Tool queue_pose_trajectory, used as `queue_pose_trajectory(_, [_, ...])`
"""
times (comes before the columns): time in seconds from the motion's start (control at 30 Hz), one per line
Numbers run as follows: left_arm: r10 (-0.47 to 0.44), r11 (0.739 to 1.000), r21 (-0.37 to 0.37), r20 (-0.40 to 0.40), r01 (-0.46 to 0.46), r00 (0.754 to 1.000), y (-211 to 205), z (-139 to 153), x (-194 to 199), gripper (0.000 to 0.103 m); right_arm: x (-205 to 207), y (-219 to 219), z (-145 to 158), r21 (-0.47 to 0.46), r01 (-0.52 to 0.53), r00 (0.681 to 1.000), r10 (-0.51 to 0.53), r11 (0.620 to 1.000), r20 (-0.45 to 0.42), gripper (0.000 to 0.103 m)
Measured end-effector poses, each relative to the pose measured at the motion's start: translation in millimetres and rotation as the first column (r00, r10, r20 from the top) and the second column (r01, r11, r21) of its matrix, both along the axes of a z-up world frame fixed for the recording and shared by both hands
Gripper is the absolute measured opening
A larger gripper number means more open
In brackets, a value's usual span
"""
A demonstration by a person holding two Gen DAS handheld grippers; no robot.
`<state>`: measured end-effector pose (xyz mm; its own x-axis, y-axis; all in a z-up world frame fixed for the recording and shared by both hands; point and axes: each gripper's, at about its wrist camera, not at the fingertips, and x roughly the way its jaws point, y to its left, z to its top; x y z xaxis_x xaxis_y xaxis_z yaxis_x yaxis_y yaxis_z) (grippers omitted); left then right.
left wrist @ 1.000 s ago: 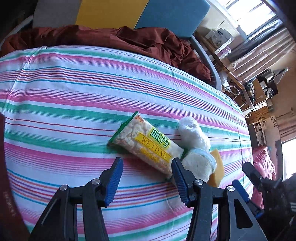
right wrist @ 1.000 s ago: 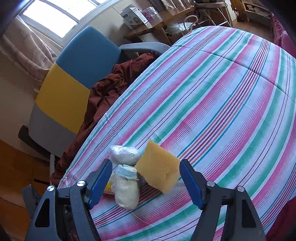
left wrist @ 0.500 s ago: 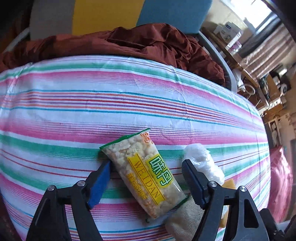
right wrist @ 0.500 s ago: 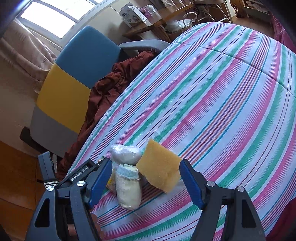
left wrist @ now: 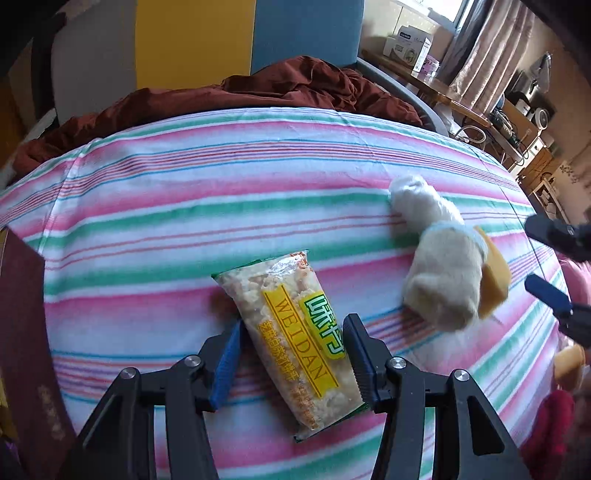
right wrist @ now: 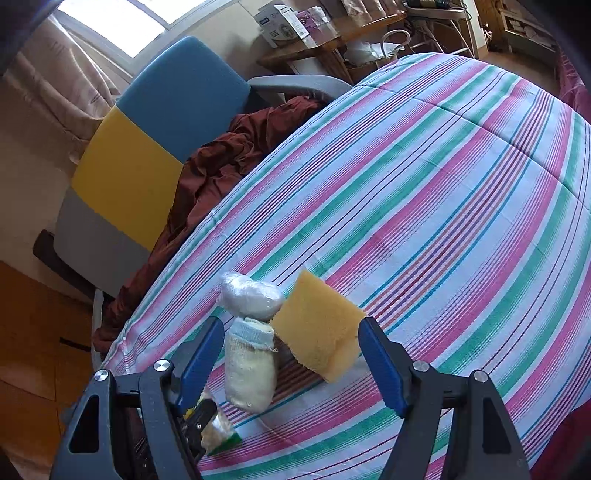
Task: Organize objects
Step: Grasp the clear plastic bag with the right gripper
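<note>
A clear snack packet (left wrist: 295,343) with a yellow and green label lies lengthwise between the fingers of my left gripper (left wrist: 293,325). Its jaws are closing and the pads press the packet's sides. The packet's end (right wrist: 218,432) also shows low in the right wrist view. To the right sit a cream sock roll (left wrist: 443,284), a white wrapped bundle (left wrist: 417,199) and a yellow sponge (left wrist: 495,280). My right gripper (right wrist: 290,325) stands open above the sock roll (right wrist: 251,373) and the sponge (right wrist: 317,328), which leans upright; its pads touch neither.
All items rest on a striped bedspread (left wrist: 184,206). A rumpled maroon cloth (left wrist: 295,85) lies on a blue, yellow and grey chair (right wrist: 155,140) beyond the bed's edge. A dark red book (left wrist: 22,350) stands at the left. A wooden desk (right wrist: 332,33) holds boxes.
My left gripper swung over the snack packet, opened wide, then closed on its sides. The packet now sits apart from the sock roll. The right gripper has kept still.
</note>
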<state>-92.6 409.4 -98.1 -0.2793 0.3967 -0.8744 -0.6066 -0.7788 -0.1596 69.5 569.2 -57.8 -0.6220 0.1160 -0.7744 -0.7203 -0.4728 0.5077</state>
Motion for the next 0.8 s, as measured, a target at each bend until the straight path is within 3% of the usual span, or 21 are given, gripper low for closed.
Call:
queue_pose_trajectory(0.17, [-0.005,1.000,0.018,0.008,0.005,1.000,-33,0,24,0.054,-17,-10,3,0.040,-0.073,0.997,0.072,0.997,0.034,0.076])
queue_pose_trajectory(0.3, [-0.016,1.000,0.027,-0.005,0.016,1.000,-34,-1,29,0.054,-52,-16,13,0.138,-0.202,0.976,0.187,0.970,0.113,0.076])
queue_pose_trajectory(0.43, [-0.015,0.999,0.042,0.005,0.015,1.000,-35,-1,27,0.055,-96,-19,10,0.216,-0.348,0.923,0.293,0.912,0.250,0.076])
queue_pose_trajectory(0.53, [-0.016,0.999,0.052,0.003,0.016,1.000,-34,-3,28,0.054,-127,-21,-8,0.233,-0.446,0.859,0.340,0.864,0.382,0.076])
queue_pose_trajectory(0.6, [-0.019,0.998,0.057,0.001,0.019,1.000,-35,-3,29,0.055,-141,-22,-23,0.220,-0.500,0.813,0.366,0.838,0.453,0.063])
queue_pose_trajectory(0.63, [-0.022,0.998,0.058,0.000,0.022,1.000,-34,-3,29,0.055,-148,-23,-32,0.204,-0.525,0.786,0.379,0.826,0.489,0.039])
queue_pose_trajectory(0.7, [-0.019,0.998,0.063,0.003,0.019,1.000,-34,-3,29,0.055,-157,-23,-43,0.199,-0.533,0.767,0.370,0.822,0.525,0.034])
queue_pose_trajectory(0.8, [-0.017,0.998,0.066,-0.008,0.017,1.000,-34,-4,31,0.055,-171,-29,-38,0.177,-0.534,0.792,0.416,0.826,0.446,0.033])
